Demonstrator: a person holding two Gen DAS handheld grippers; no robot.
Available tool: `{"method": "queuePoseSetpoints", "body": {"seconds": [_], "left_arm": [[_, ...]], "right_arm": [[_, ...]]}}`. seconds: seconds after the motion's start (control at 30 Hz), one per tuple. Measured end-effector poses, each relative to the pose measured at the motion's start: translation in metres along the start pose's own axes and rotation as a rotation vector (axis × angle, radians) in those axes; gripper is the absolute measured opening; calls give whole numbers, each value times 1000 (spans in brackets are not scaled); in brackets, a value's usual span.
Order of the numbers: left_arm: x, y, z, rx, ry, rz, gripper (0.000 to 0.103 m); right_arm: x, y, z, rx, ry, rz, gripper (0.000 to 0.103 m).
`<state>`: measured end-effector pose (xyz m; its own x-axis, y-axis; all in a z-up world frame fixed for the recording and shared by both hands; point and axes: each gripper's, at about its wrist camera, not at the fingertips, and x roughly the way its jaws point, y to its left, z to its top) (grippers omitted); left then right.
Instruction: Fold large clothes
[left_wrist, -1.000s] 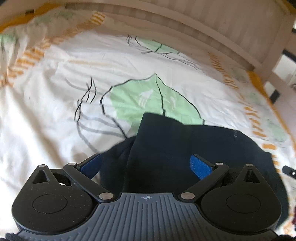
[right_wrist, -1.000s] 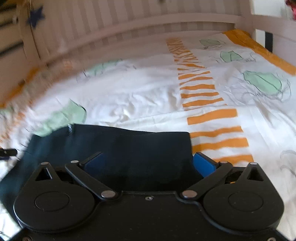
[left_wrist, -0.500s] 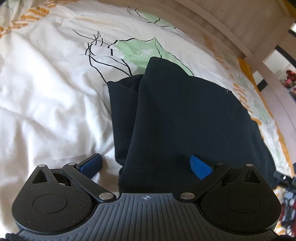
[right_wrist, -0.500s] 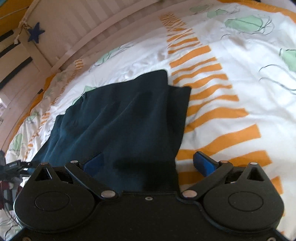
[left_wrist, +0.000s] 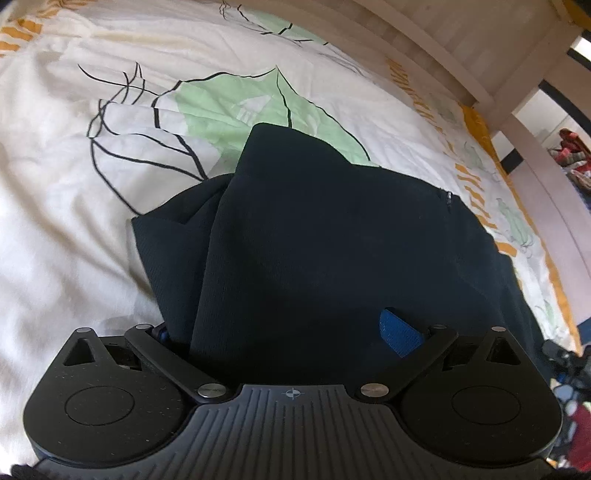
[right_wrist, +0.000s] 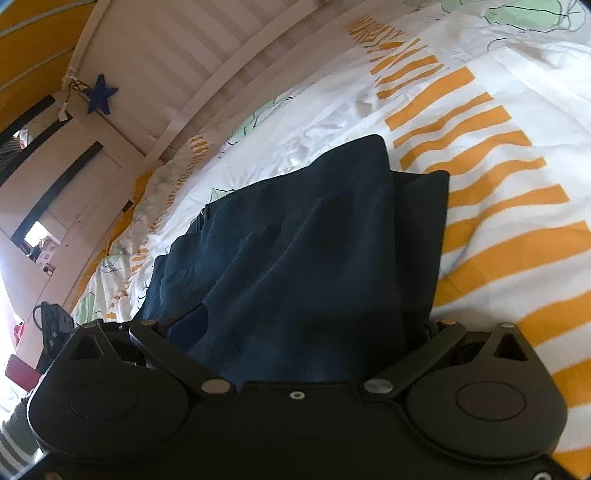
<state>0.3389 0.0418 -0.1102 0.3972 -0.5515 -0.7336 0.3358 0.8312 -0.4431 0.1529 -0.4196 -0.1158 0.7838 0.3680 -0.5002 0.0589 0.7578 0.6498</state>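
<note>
A dark navy garment lies folded on the bed, with a second layer sticking out at its left side. It also shows in the right wrist view. My left gripper stands wide open over the near left corner of the garment, cloth lying between its fingers; the right blue pad shows, the left is mostly hidden by cloth. My right gripper is wide open over the near right edge, its pads largely covered by the fabric.
The bed cover is white with green leaves and orange stripes. A pale wooden slatted bed rail runs along the far side. A blue star hangs on it at the left.
Both grippers have pulled back toward the near edge of the garment and stayed open. The cloth now lies over and between the fingers of both, hiding some pads.
</note>
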Motion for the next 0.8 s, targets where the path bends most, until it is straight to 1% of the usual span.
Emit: {"method": "queuePoseSetpoints", "body": {"seconds": [0.1,0.17,0.2,0.23,0.27,0.3,0.33,0.37,0.4,0.53,0.63,0.73,0.8], "left_arm": [[0,3,2,-5,10,-17,102],[-2,4,1,-17,-1,-34,101],[-4,4,-1,-25,-18,-51,96],[-6,4,-4,-29,-34,-59,68],[-9,2,-6,-25,-48,-43,48],[-13,2,-8,-26,-61,-22,23],[-17,3,-10,-48,-71,-47,19],[-21,5,-10,-76,-78,-67,18],[-25,5,-11,-103,-84,-67,18],[-49,-2,-18,-155,-130,-98,17],[-74,-10,-22,-175,-159,-149,16],[-100,-24,-33,-155,-155,-186,16],[-117,-32,-48,-141,-141,-198,16]], "right_arm": [[3,0,-1,-12,-14,8,103],[3,0,-1,-11,-23,12,103],[3,0,-1,-8,-27,14,103],[3,0,-1,-8,-27,16,103],[3,0,-1,-10,-27,17,103],[2,2,-1,-13,-27,5,94],[1,4,-1,-23,-25,-23,62],[2,7,-1,-33,-15,-66,46],[2,9,0,-22,0,-65,35],[-8,26,5,-7,-5,-95,29],[-29,37,6,37,-41,-58,25],[-52,49,3,63,-52,-25,24],[-67,61,-4,48,-37,-28,24]]}}
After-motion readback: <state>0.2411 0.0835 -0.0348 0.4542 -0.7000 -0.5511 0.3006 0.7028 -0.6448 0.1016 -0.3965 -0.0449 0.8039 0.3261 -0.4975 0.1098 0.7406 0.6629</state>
